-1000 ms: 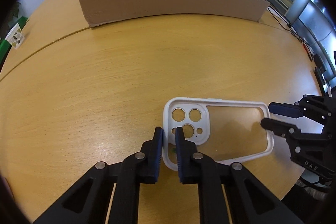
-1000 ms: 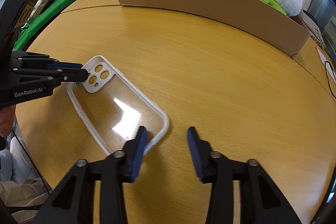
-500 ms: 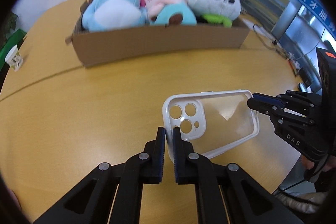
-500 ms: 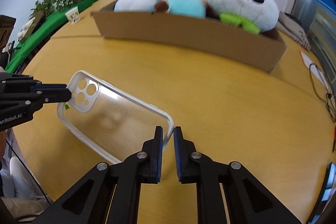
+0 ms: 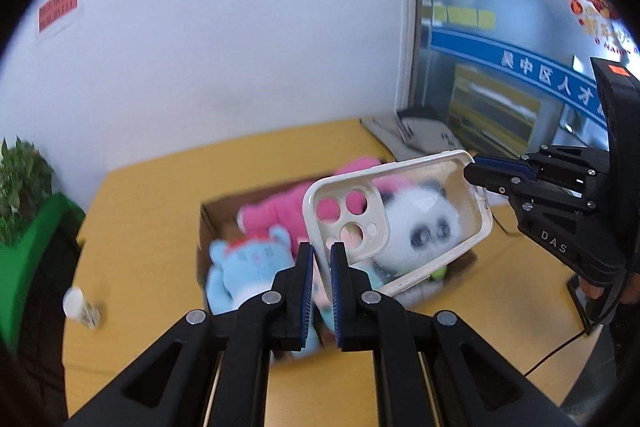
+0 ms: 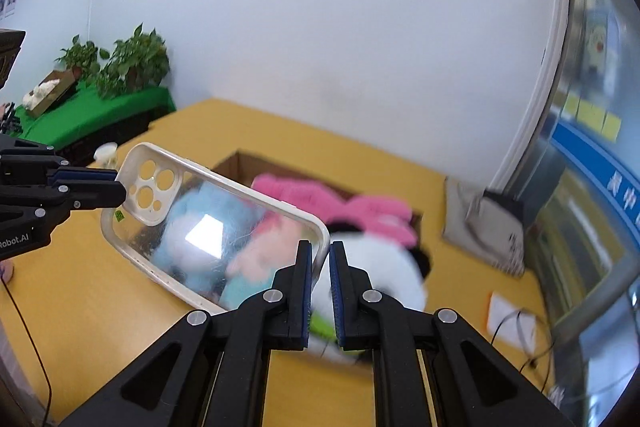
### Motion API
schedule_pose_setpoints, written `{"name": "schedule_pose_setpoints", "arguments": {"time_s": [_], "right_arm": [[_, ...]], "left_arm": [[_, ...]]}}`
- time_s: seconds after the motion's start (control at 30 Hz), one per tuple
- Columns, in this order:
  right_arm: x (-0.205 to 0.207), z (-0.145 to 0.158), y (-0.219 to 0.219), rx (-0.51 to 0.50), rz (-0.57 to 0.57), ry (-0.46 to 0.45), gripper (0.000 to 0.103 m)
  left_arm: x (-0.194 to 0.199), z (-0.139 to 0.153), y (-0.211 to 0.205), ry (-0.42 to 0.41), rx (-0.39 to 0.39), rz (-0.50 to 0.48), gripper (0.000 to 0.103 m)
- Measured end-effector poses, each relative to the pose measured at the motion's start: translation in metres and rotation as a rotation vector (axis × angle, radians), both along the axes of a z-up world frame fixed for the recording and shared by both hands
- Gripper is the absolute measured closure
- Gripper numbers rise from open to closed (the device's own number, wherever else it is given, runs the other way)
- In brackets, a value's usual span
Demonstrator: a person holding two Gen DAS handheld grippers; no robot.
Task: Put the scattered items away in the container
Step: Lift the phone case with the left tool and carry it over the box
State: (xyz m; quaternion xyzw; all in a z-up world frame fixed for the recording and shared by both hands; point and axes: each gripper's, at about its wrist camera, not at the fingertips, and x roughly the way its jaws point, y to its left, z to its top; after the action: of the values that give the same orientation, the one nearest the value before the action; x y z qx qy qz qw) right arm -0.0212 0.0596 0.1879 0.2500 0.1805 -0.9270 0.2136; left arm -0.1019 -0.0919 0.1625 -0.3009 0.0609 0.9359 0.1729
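Note:
A clear phone case with a white rim (image 5: 400,223) hangs in the air, held at both ends. My left gripper (image 5: 322,259) is shut on the rim at its camera-hole end. My right gripper (image 6: 321,259) is shut on the rim at the opposite corner; in the left wrist view the right gripper (image 5: 470,171) reaches in from the right. In the right wrist view the phone case (image 6: 208,227) stretches left to the left gripper (image 6: 120,189). Below it stands the cardboard box (image 5: 206,223), holding a panda (image 5: 416,227), a pink plush (image 5: 280,211) and a blue plush (image 5: 248,263).
The yellow wooden table (image 5: 140,195) carries the box. A small white cup (image 5: 78,307) stands on its left side, a grey bag (image 6: 484,223) and papers at the far right. Potted plants on a green stand (image 6: 116,67) sit by the white wall. A cable (image 6: 516,331) trails at right.
Both grippers have lifted the phone case off the table and carried it up over the box of plush toys. The right gripper, open a second ago, closed on the case's rim.

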Motion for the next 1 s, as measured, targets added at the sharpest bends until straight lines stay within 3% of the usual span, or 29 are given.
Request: {"name": "schedule_pose_setpoints", "arguments": {"time_s": [0.2,0.37,0.7,0.9,1.0], "right_arm": [[-0.063,0.047,-0.01,0.0,0.004,0.036,0.093],[-0.128,0.043,-0.02,0.052,-0.018,0.012,0.093],[-0.25,-0.062,-0.016,0.04,-0.071,-0.244,0.094],[-0.285,-0.127,-0.017,0.128,-0.074,-0.37,0.095],[-0.289,-0.143,-0.017,0.144,-0.071,-0.431,0.095]], "left_arm": [[-0.064,0.027,0.001,0.045,0.014,0.005,0.095],[-0.127,0.015,0.01,0.003,0.028,0.01,0.095],[-0.229,-0.101,0.029,-0.265,0.044,0.01,0.095],[-0.254,-0.157,0.037,-0.412,0.038,0.035,0.095],[-0.256,-0.17,0.037,-0.442,0.022,0.043,0.095]]}}
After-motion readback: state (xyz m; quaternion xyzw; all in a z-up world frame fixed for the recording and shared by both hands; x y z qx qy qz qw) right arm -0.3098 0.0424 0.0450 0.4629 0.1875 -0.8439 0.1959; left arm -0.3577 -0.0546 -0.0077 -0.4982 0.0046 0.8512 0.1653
